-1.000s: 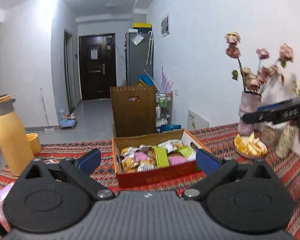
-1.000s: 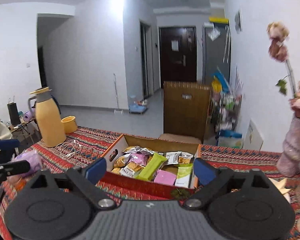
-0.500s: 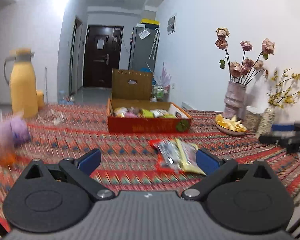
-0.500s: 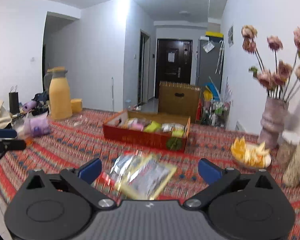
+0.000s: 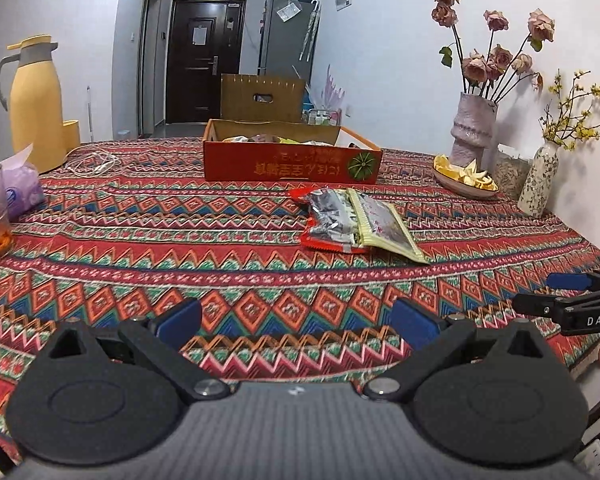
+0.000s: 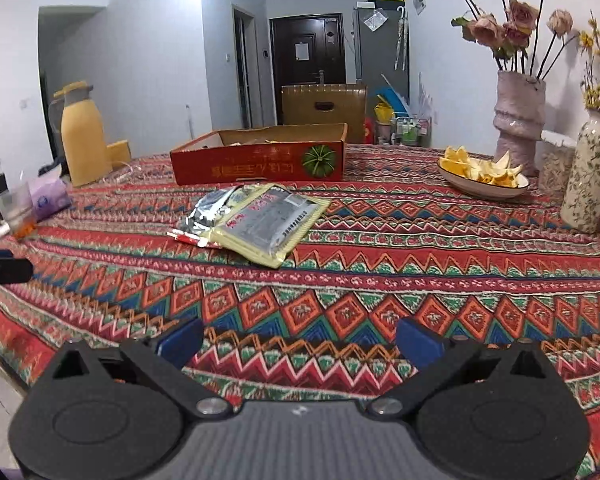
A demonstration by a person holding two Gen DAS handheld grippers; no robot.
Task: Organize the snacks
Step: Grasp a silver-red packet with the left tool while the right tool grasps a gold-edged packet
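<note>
Tongs left (image 5: 296, 322) and right (image 6: 300, 340), spread wide, empty

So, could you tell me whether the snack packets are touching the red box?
Apart. The right wrist view shows a strip of bare tablecloth between the snack packets and the red box.

Left gripper (image 5: 296, 322) open above tablecloth (image 5: 140, 240); snack packets (image 5: 356, 224) before red box (image 5: 292, 162).
</note>
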